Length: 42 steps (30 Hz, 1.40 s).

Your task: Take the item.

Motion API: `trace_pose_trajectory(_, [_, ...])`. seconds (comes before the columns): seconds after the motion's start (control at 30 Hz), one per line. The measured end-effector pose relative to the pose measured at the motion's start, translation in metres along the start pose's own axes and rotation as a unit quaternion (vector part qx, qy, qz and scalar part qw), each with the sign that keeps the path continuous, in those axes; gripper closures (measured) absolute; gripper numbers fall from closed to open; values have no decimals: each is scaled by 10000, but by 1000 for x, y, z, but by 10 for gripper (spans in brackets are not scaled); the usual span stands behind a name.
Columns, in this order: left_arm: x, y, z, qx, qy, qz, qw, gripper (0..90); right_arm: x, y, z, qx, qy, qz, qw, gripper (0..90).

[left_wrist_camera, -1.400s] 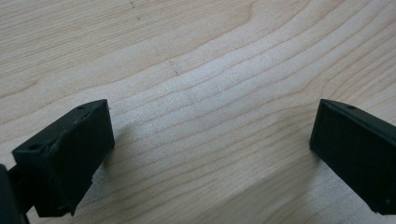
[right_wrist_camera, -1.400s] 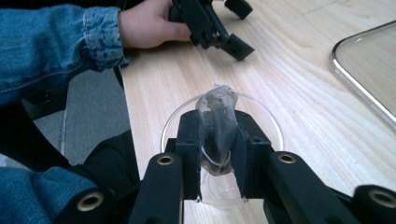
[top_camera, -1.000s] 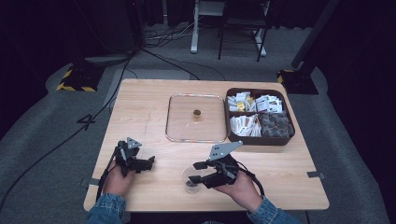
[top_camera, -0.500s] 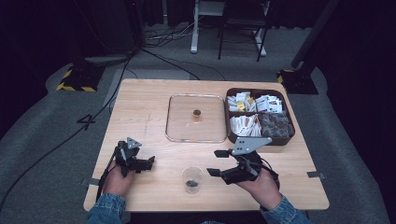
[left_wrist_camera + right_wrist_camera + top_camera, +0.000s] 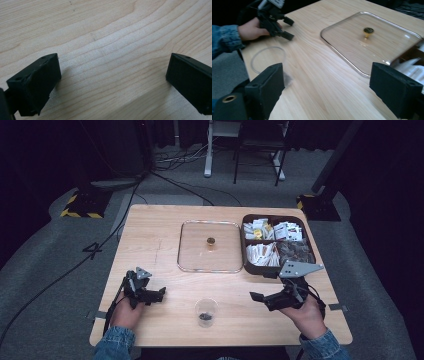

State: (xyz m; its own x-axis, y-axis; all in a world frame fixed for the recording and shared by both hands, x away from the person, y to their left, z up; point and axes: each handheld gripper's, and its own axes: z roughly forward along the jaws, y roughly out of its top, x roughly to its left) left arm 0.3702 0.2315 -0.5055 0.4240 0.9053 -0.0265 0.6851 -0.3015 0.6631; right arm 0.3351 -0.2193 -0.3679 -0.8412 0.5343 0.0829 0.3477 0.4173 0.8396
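Fingers (image 5: 395,93) of both our grippers stood wide apart, holding nothing; the clear cup (image 5: 206,311) on the bench (image 5: 150,235) looked light, thin, best pinched gently at its rim

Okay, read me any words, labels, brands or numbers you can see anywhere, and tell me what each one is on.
No text can be read with confidence.
Packets in the brown compartment tray: they carry printing, too small and blurred to read.
Floor left of the table: a dark mark that looks like "4", not certain.
Glass lid, clear plastic cup, left hand-held gripper and right hand-held gripper: no lettering visible.
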Motion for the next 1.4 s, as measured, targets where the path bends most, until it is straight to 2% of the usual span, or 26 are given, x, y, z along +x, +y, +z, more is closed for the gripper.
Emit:
trace_pose_trajectory(0.1, [0, 0, 0, 0, 0, 1, 10000, 1, -10, -8, -5, -4, -164, 152, 9997, 124])
trace_pose_trajectory(0.27, [0, 0, 0, 8, 1, 7, 10000, 1, -23, -20, -11, -155, -353, 430, 9983, 146])
trace_pose_trajectory(0.43, [0, 1, 1, -19, 8, -1, 10000, 0, -36, -33, -18, -46, -614, 499, 9969, 146])
trace_pose_trajectory(0.53, [0, 1, 1, -18, 9, 0, 10000, 1, -43, -40, -21, 25, -643, 630, 9959, 148])
trace_pose_trajectory(0.63, [0, 1, 1, -18, 7, 1, 10000, 1, -48, -48, -23, 29, -733, 632, 9953, 148])
trace_pose_trajectory(0.77, [0, 1, 1, -18, 8, 0, 10000, 0, -55, -59, -22, 169, -860, 667, 9939, 148])
trace_pose_trajectory(0.83, [0, 1, 1, -10, 1, 0, 10000, 1, -62, -68, -21, 267, -928, 703, 9928, 148])
trace_pose_trajectory(0.9, [0, 1, 1, -9, 2, 2, 10000, 0, -68, -75, -20, 353, -969, 851, 9910, 148])
trace_pose_trajectory(1.03, [0, 1, 1, -18, 8, 0, 10000, 1, -77, -88, -20, 318, -1069, 1110, 9875, 145])
trace_pose_trajectory(1.17, [0, 1, 1, -17, 8, 0, 10000, 1, -84, -100, -15, 427, -1115, 1188, 9857, 137])
trace_pose_trajectory(1.33, [0, 1, 1, -15, 18, 13, 10000, 0, -89, -112, -8, 676, -1204, 1215, 9829, 136])
trace_pose_trajectory(1.4, [0, 1, 1, -15, 16, 7, 10000, 0, -90, -115, -4, 791, -1248, 1225, 9814, 108])
